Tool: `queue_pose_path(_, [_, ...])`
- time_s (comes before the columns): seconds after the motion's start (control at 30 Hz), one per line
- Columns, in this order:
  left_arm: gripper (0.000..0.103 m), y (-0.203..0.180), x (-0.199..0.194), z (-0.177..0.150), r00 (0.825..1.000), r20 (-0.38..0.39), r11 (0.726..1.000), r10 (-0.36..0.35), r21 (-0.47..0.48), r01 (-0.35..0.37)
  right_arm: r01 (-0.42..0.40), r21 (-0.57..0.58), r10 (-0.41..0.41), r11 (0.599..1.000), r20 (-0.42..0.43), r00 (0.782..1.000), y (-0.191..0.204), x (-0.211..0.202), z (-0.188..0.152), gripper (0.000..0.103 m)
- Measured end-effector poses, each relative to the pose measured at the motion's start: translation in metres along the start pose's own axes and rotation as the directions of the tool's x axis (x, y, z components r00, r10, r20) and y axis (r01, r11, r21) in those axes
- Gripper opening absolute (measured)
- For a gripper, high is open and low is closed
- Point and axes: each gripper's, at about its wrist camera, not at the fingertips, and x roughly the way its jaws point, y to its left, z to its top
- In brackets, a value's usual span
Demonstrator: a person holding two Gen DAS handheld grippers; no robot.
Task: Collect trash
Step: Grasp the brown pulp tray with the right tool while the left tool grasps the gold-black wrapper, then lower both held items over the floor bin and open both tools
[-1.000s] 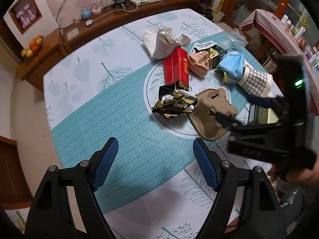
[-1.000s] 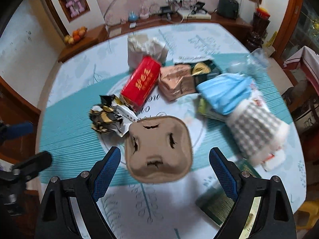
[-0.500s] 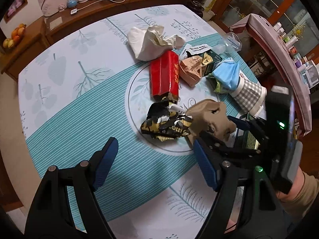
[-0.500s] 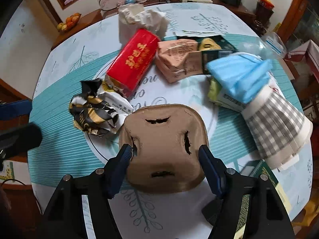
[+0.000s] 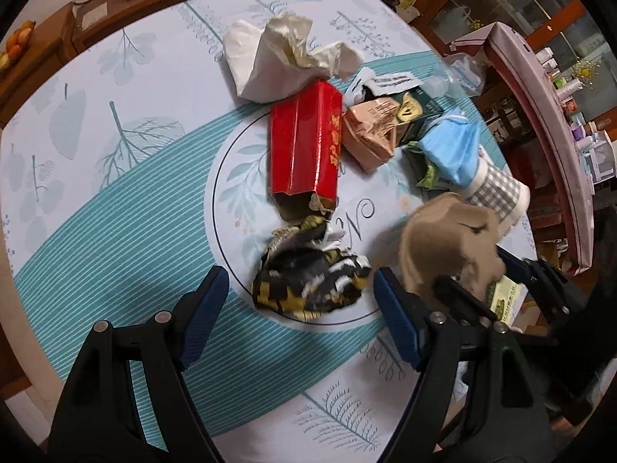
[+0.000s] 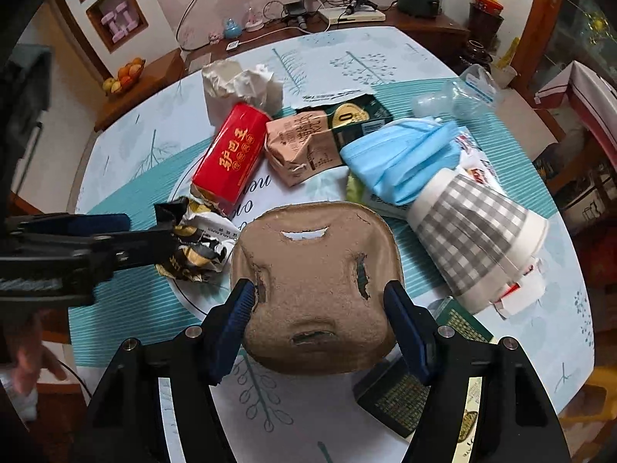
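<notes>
the brown pulp cup tray [image 6: 316,293] sits between the blue pads of the right gripper [image 6: 320,305], which is clamped on its two sides; in the left wrist view the same tray [image 5: 449,247] looks raised a little above the tablecloth [image 5: 127,200], though how far off it is cannot be told. taking the tray as the landmark: just to its left lies a crumpled black and gold wrapper [image 6: 196,247], and the left gripper [image 5: 297,301] hangs over that wrapper [image 5: 308,281] with its jaws spread wide and nothing between them. beyond the wrapper, up and left of the tray, is a red carton [image 6: 231,156] lying on its side with its open end toward the wrapper. behind the tray is a pink crushed pack [image 6: 299,146] touching a dark green pack [image 6: 354,117]. to the tray's right a grey checked paper cup [image 6: 474,239] lies tipped over, with a blue face mask [image 6: 401,158] bunched against its base. near the tray's lower right is a flat green box [image 6: 428,386] on the cloth. farthest behind, past the red carton, is a crumpled white paper bag [image 6: 239,85].
</notes>
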Motion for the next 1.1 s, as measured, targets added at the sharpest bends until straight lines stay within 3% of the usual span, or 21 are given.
queue_pose_path(0.2, [0.075,-0.001,0.023,0.002,1.0,-0.025,1.0,0.016,-0.015,-0.017,0.002,0.019,-0.002,1.0,-0.003,1.0,-0.006,-0.009,-0.009,0.069])
queue_pose_path(0.33, [0.058,-0.007,0.029,-0.004,1.0,-0.012,1.0,0.003,-0.007,-0.003,0.012,0.038,-0.012,0.999,-0.003,1.0,-0.01,-0.011,-0.014,0.069])
queue_pose_path(0.43, [0.051,-0.016,0.027,-0.011,0.999,0.03,0.999,0.04,0.02,-0.041,0.0,0.05,0.0,0.999,-0.005,1.0,-0.012,-0.014,-0.019,0.069])
queue_pose_path(0.67, [0.048,-0.027,0.008,-0.032,0.992,0.093,0.996,0.082,0.016,-0.084,-0.075,0.095,0.073,0.993,0.026,0.997,-0.016,-0.034,-0.037,0.069])
queue_pose_path(0.9, [0.048,-0.046,-0.046,-0.085,0.973,0.22,0.997,0.068,0.014,-0.073,-0.131,0.105,0.124,0.986,0.066,0.99,-0.024,-0.071,-0.073,0.069])
queue_pose_path(1.1, [0.048,-0.072,-0.091,-0.153,0.952,0.299,0.997,0.067,-0.066,-0.05,-0.184,0.094,0.172,0.978,0.121,0.978,-0.052,-0.123,-0.126,0.069])
